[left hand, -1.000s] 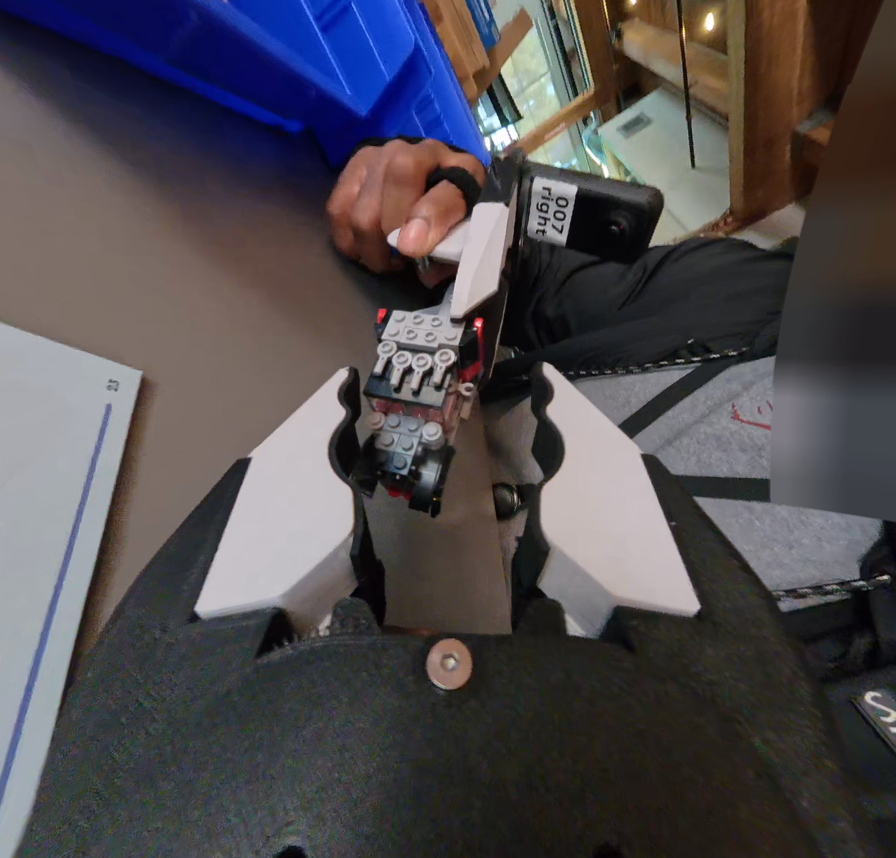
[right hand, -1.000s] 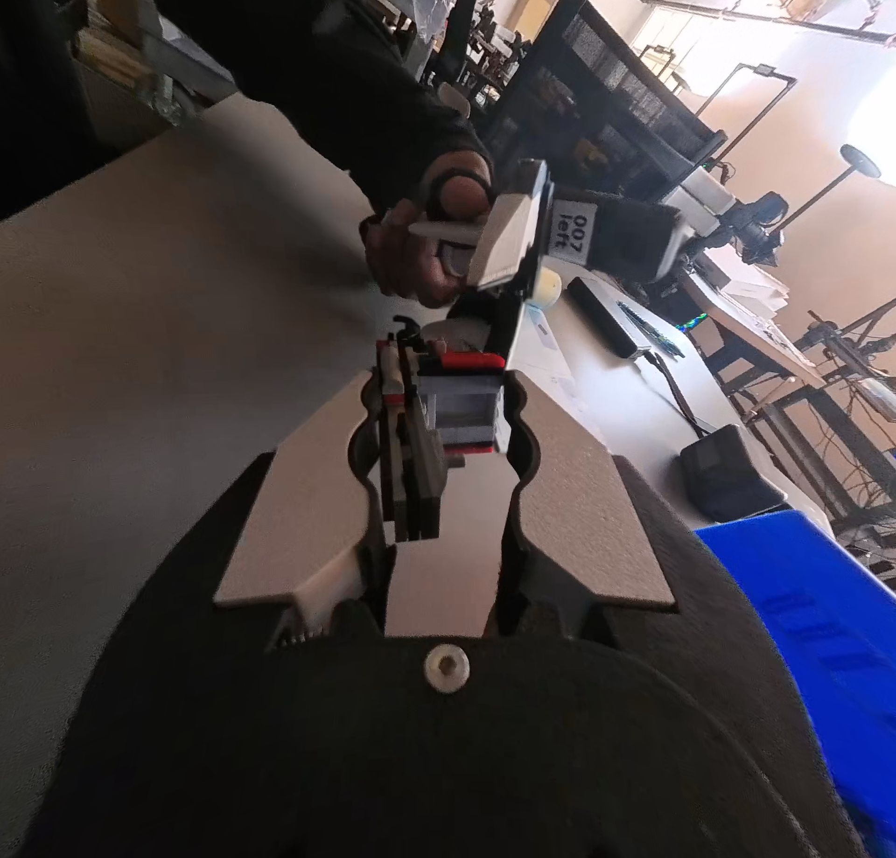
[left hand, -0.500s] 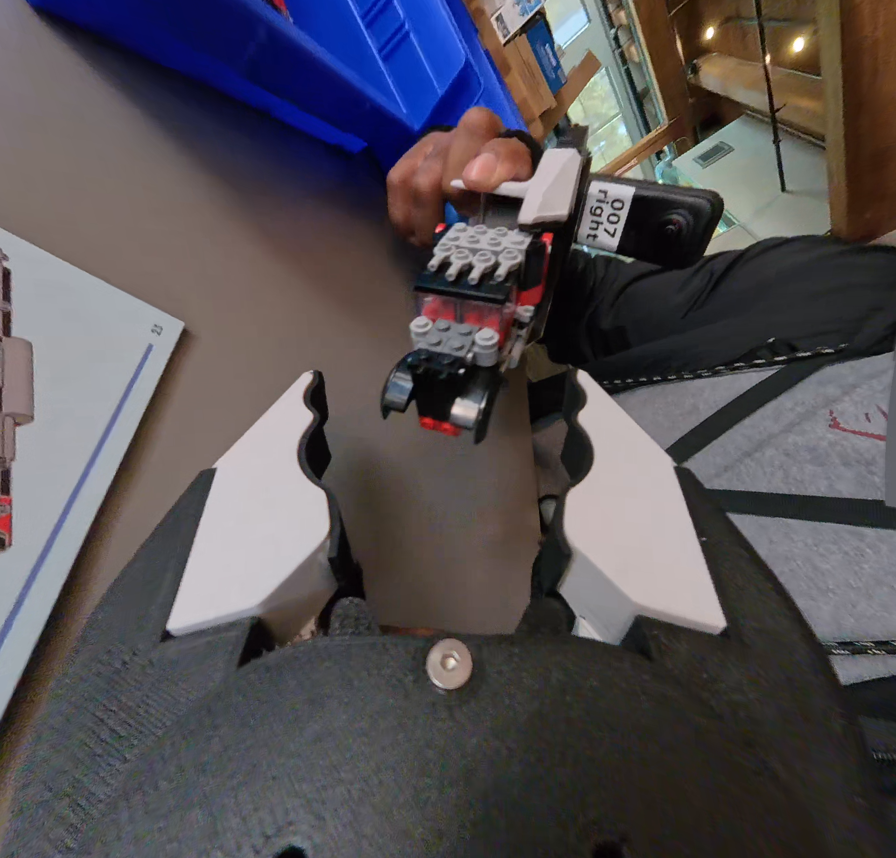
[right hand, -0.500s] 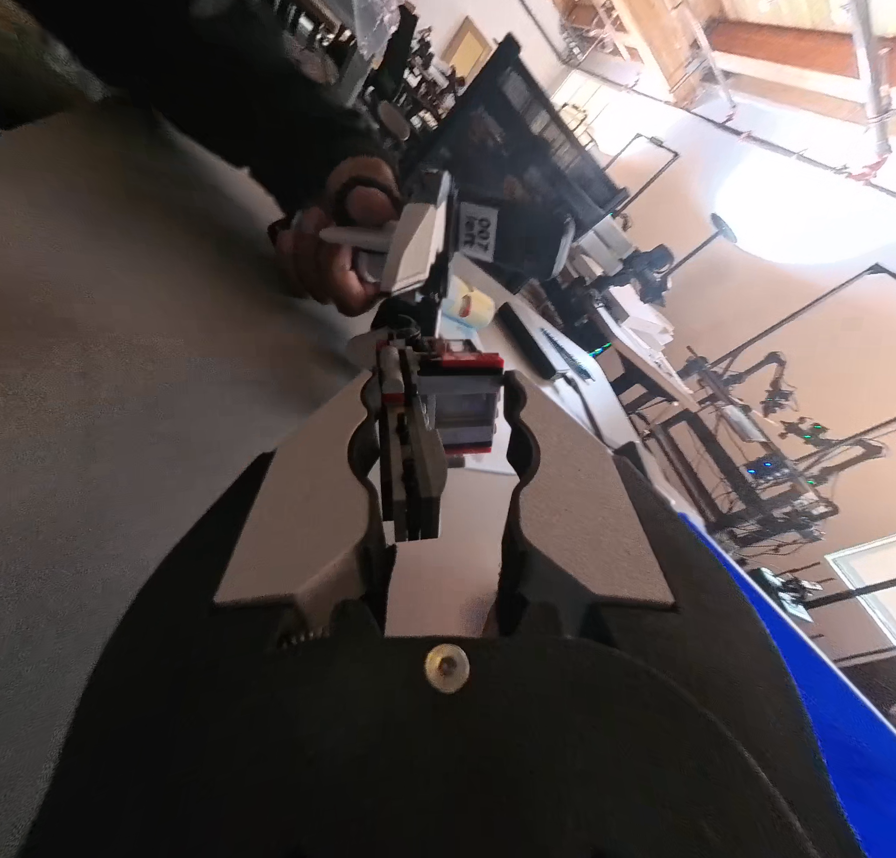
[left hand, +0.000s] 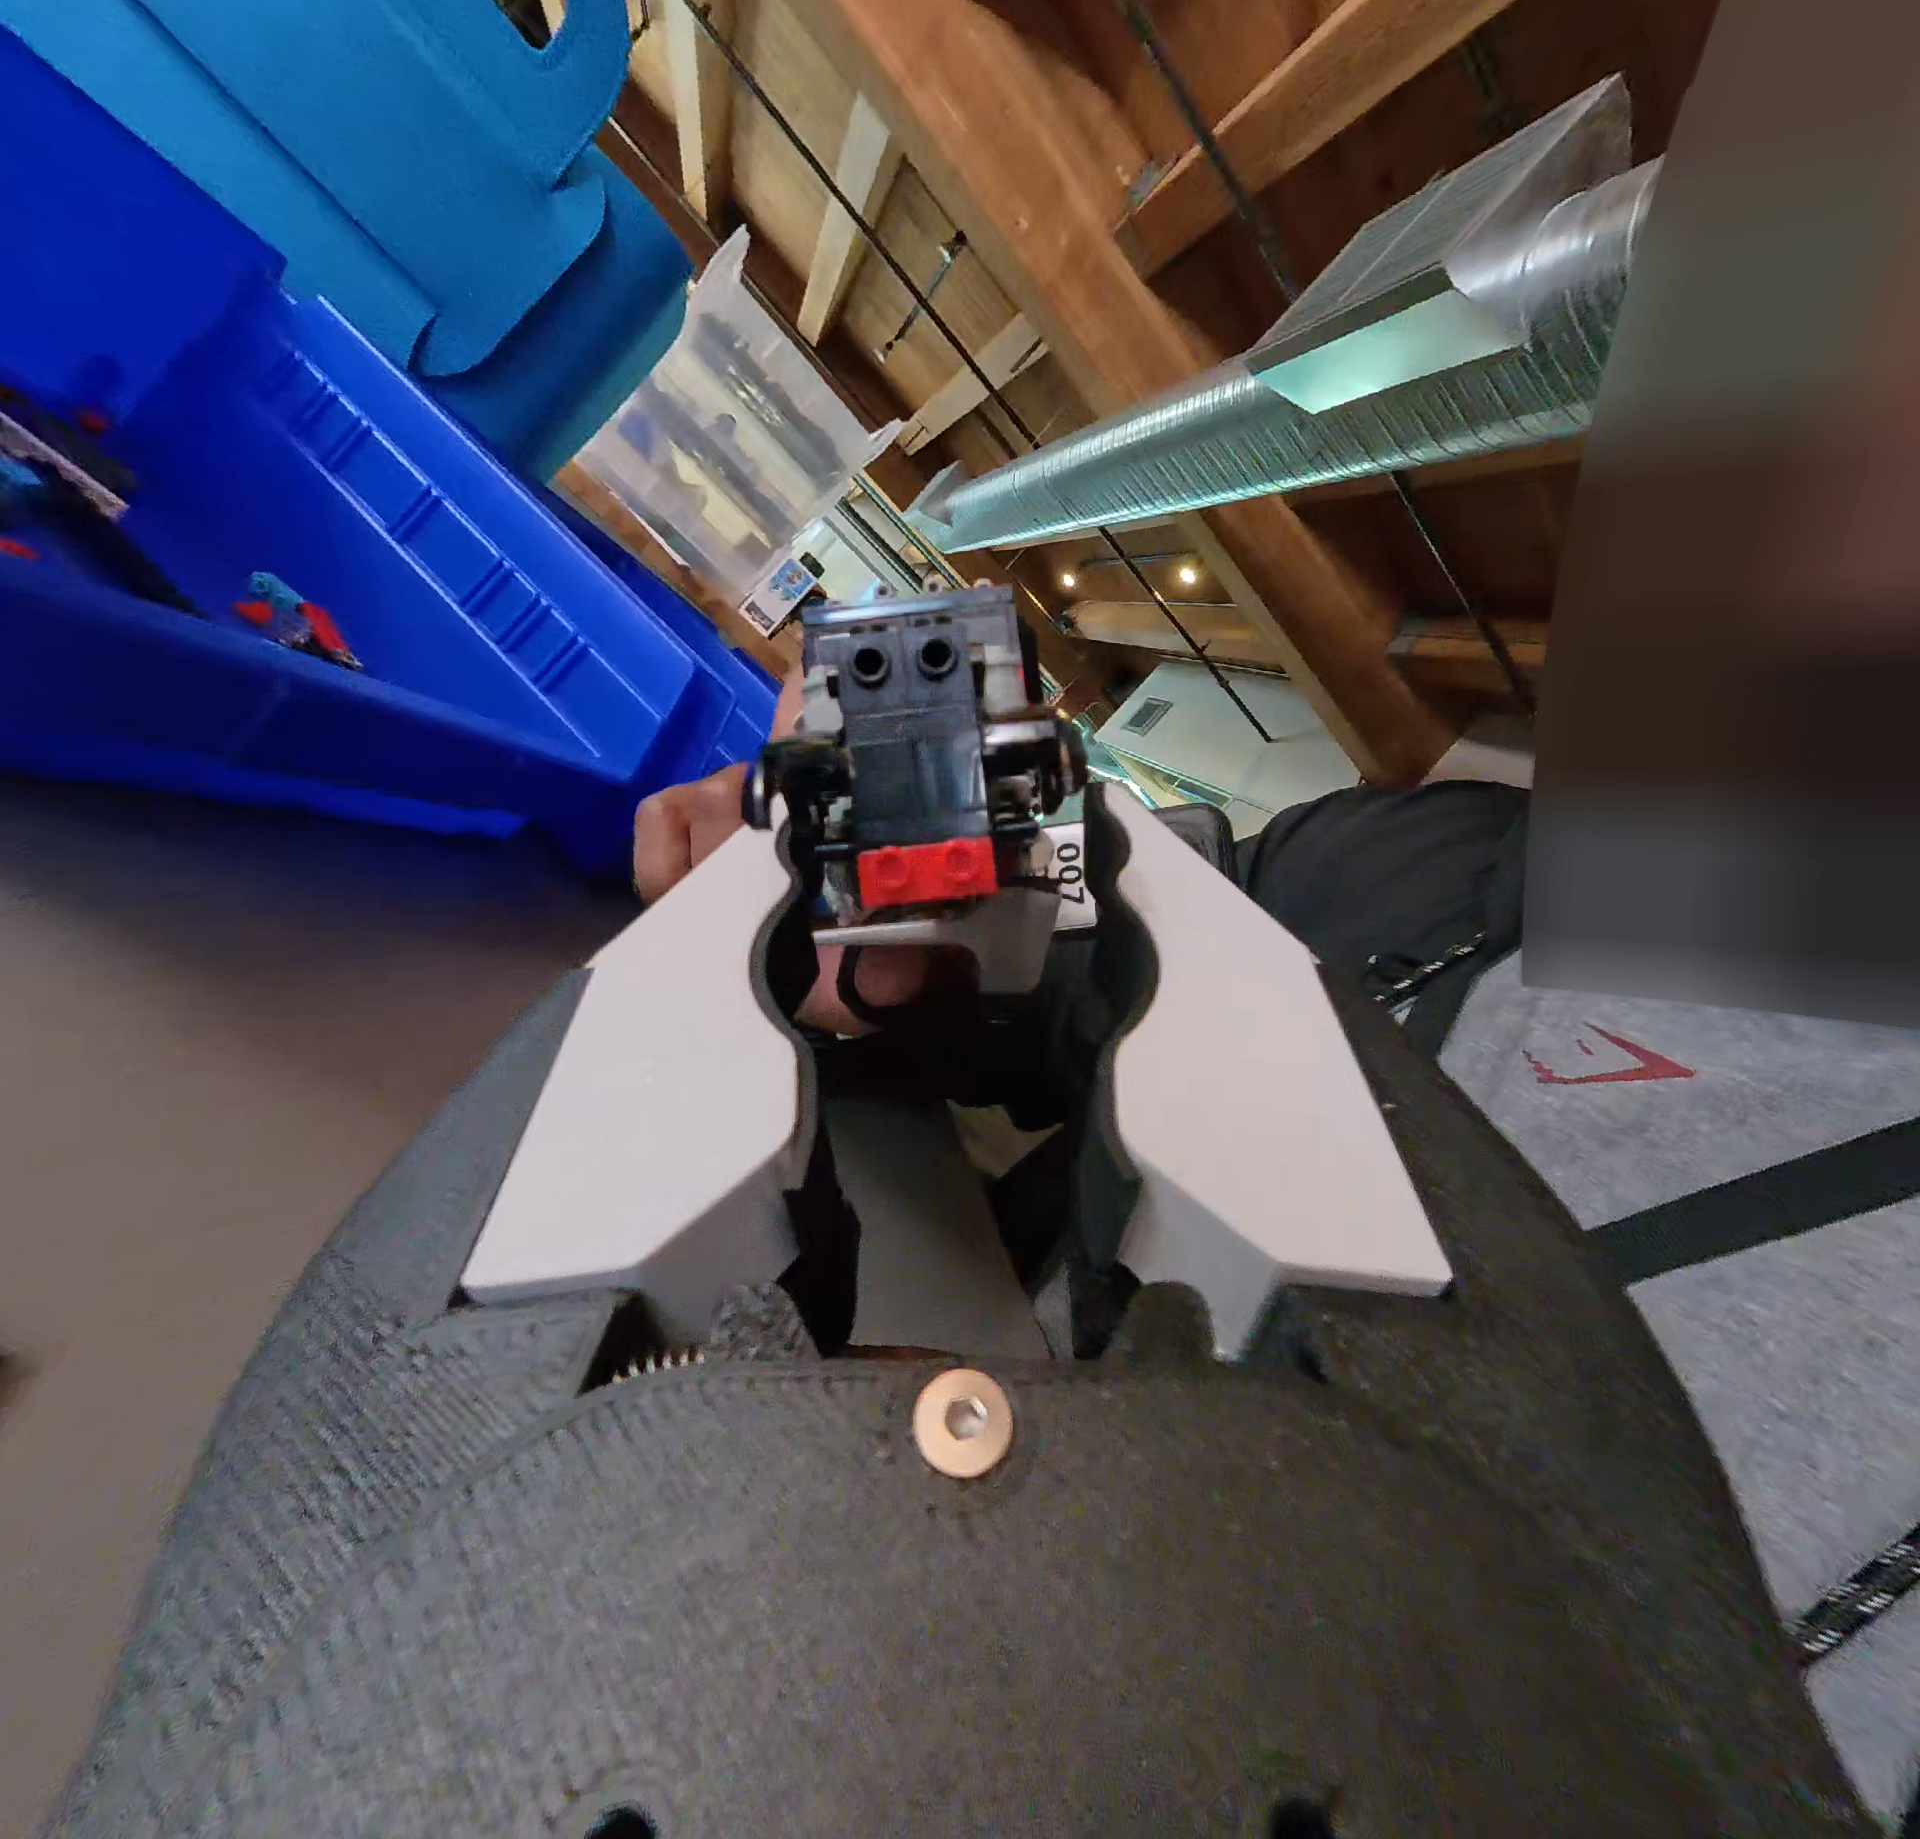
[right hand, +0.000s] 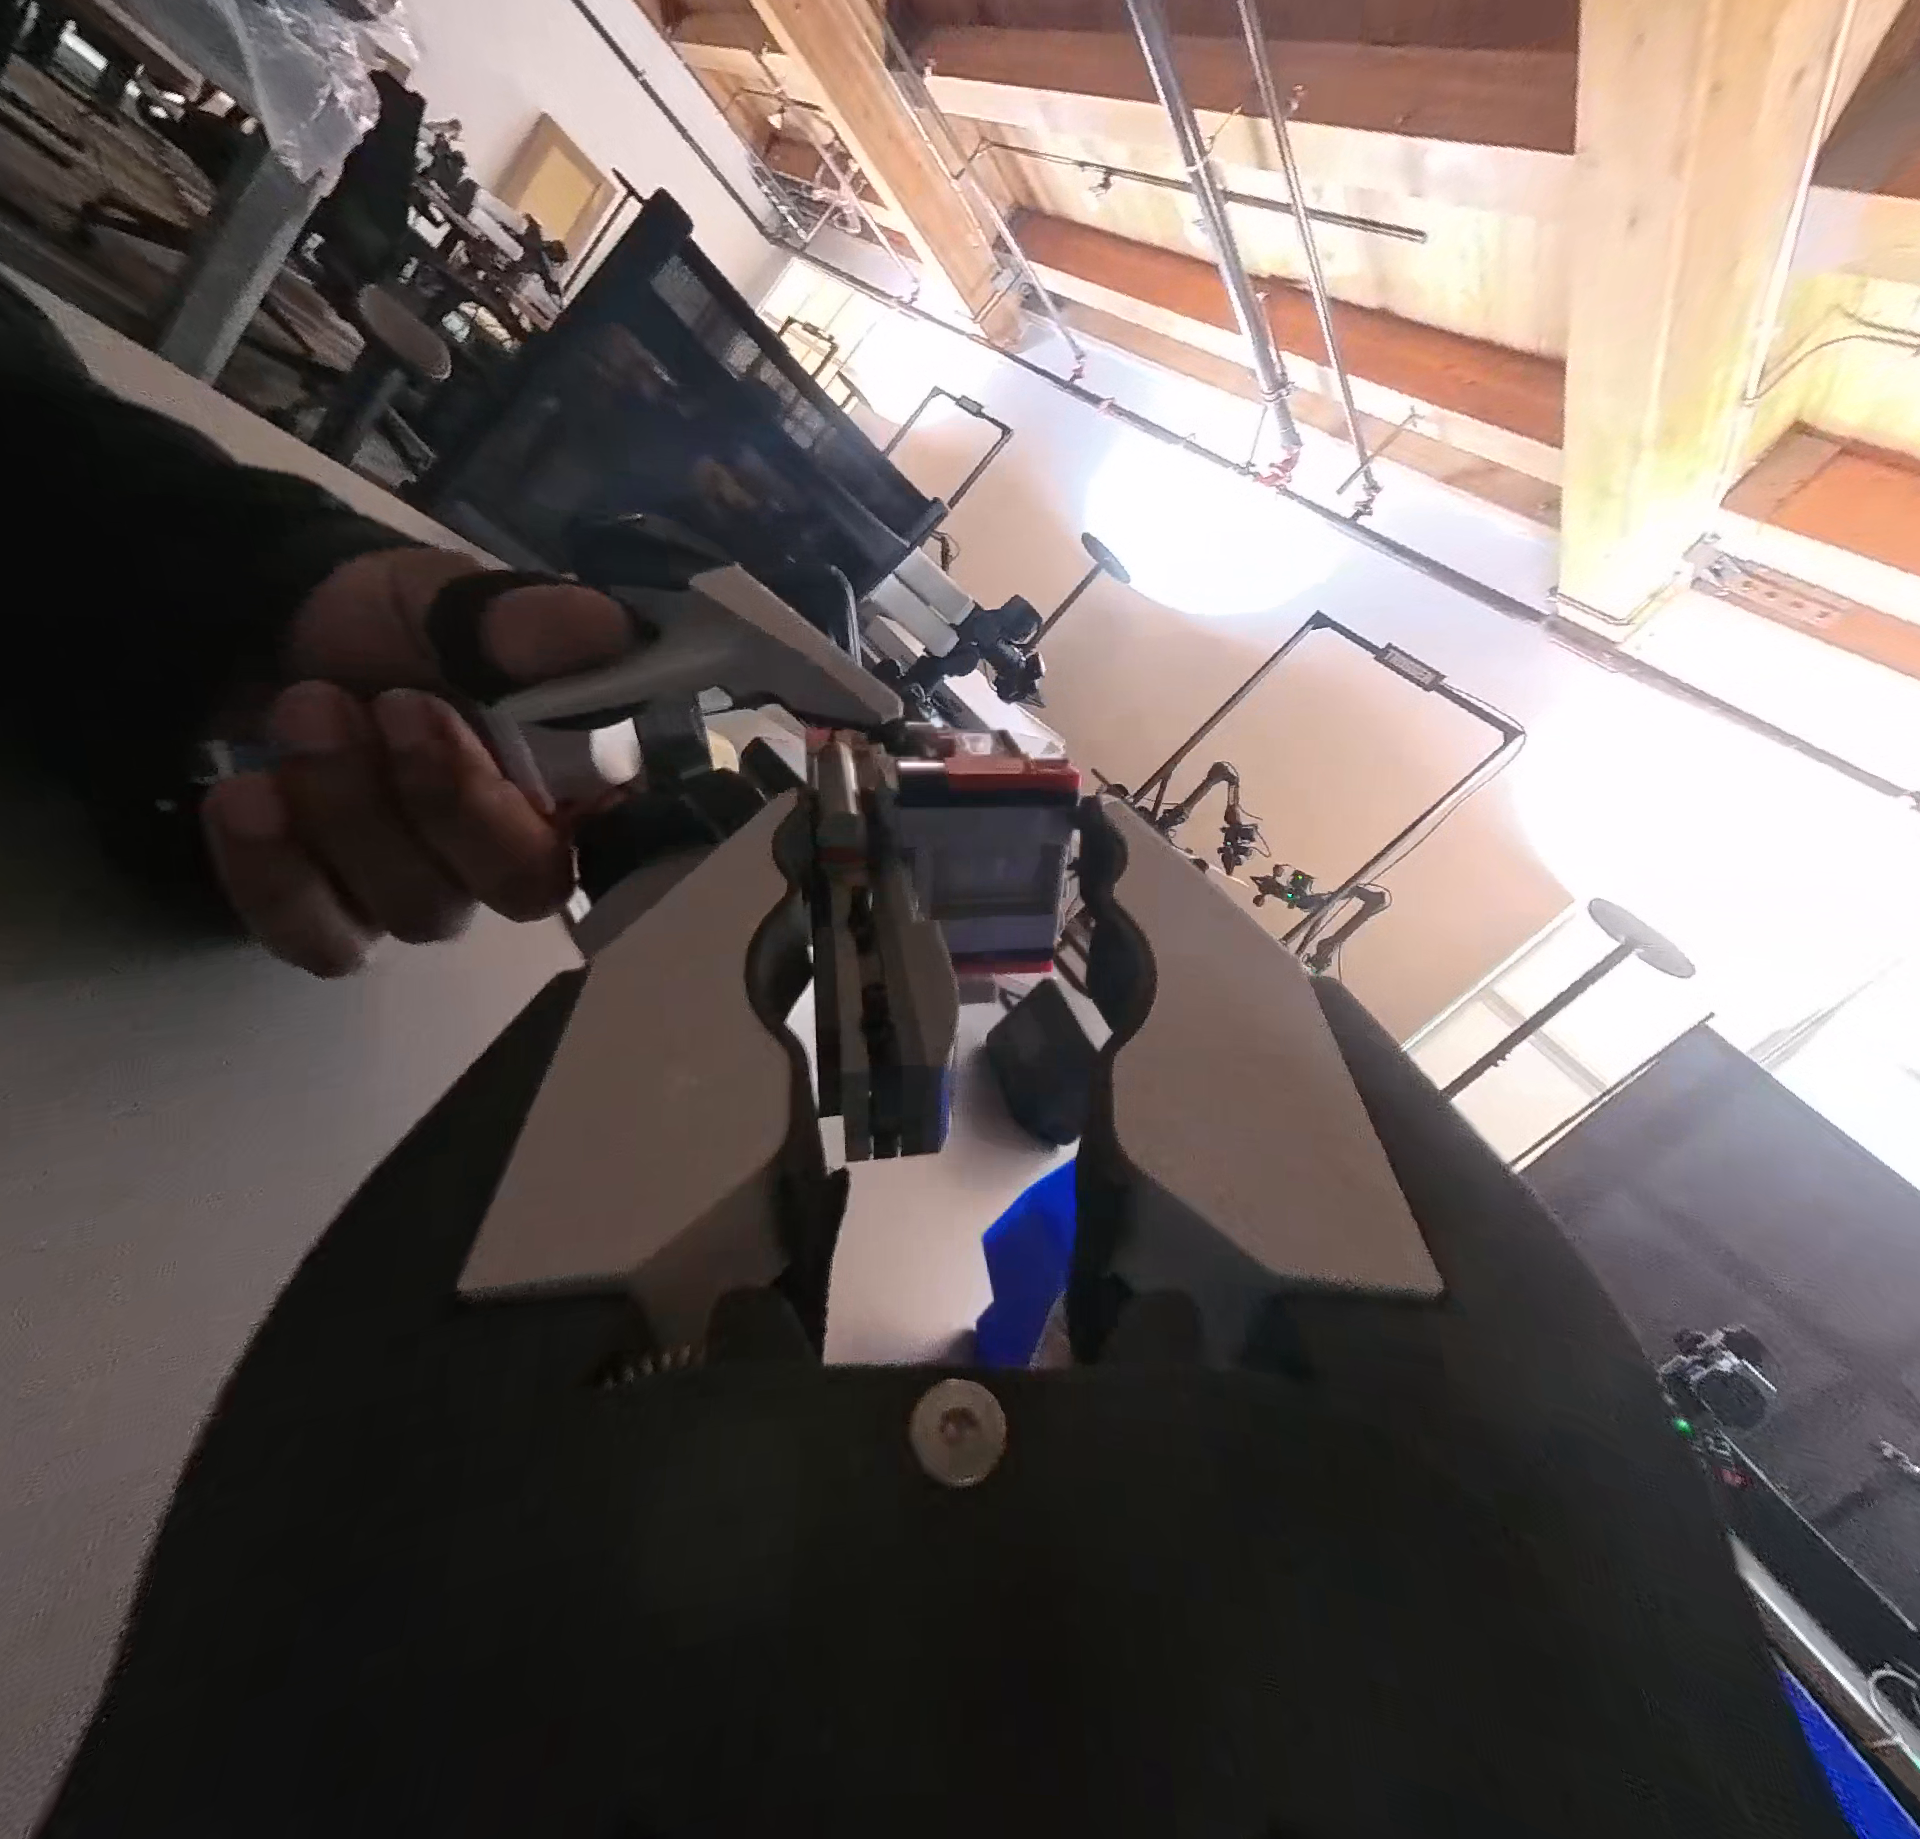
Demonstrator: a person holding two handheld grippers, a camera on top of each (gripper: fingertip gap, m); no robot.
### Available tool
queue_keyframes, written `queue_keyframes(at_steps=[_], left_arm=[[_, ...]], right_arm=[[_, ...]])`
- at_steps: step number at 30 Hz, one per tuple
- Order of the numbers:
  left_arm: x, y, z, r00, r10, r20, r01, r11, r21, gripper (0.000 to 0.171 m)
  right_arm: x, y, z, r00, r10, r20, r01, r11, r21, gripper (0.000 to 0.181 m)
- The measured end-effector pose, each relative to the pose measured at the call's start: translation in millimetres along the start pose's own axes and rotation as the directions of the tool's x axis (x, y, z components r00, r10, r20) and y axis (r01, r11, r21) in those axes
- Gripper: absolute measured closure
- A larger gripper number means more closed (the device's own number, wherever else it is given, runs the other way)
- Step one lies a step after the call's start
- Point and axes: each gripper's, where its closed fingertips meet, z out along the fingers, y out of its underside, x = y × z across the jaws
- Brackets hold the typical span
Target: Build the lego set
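A black, grey and red lego vehicle [right hand: 935,906] is clamped between the fingers of my right gripper [right hand: 940,823], which is shut on it and holds it in the air. In the left wrist view the vehicle [left hand: 914,750] faces me end-on, with a red brick at its lower edge. My left gripper [left hand: 940,833] is open, its fingertips on either side of the vehicle's lower end. In the right wrist view one left-gripper finger [right hand: 727,662] reaches the vehicle's top corner; the other is hidden. A hand [right hand: 395,781] holds that gripper.
A blue bin [left hand: 312,542] with loose lego pieces [left hand: 291,615] stands at the left on the grey table [left hand: 208,1010]. A lighter blue lid [left hand: 416,127] leans behind it. In the right wrist view a dark object [right hand: 1029,1062] lies on the table beyond the vehicle. The tips of both grippers are at nearly the same place.
Both grippers have tilted upward. The vehicle has turned end-on to my left gripper, whose fingers have narrowed and closed in around its lower end. The instruction booklet has left the view.
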Motion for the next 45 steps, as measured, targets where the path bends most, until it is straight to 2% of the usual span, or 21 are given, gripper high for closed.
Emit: queue_keyframes(at_steps=[3,8,12,16,19,24,29,35,45], left_arm=[[1,-3,-1,1.0,0.007,-0.01,-0.007,1.0,0.024,0.126],[2,-3,-1,1.0,-0.002,-0.027,0.002,1.0,0.02,0.127],[1,-4,-2,1.0,-0.006,-0.019,0.006,1.0,0.018,0.127],[-1,-7,-5,1.0,-0.014,-0.002,0.015,0.999,0.029,0.127],[-3,-8,-9,0.999,0.026,0.028,-0.027,0.999,0.023,0.127],[-5,-12,-16,0.996,0.066,0.062,-0.067,0.998,0.013,0.127],[-7,-3,-12,0.991,0.102,0.084,-0.097,0.993,-0.06,0.126],[-10,8,-8,0.991,0.088,0.099,-0.076,0.99,-0.121,0.127],[-11,14,-9,0.993,0.056,0.104,-0.039,0.987,-0.158,0.128]], right_arm=[[1,-3,1,1.0,0.018,-0.015,-0.018,1.0,0.017,0.13],[1,-7,3,0.999,0.054,0.007,-0.054,0.998,0.043,0.129],[-3,-3,3,0.998,0.031,0.056,-0.032,0.999,0.026,0.114],[-7,-1,1,0.994,0.009,0.105,-0.011,1.0,0.018,0.108],[-9,3,-1,0.985,-0.04,0.17,0.043,0.999,-0.012,0.097],[-5,-1,-5,0.969,0.077,0.233,-0.074,0.997,-0.02,0.089],[-14,4,1,0.968,0.039,0.25,-0.025,0.998,-0.059,0.09],[-19,8,-1,0.966,0.014,0.259,0.002,0.998,-0.062,0.113],[-23,8,-3,0.953,0.052,0.3,-0.036,0.998,-0.058,0.116]])
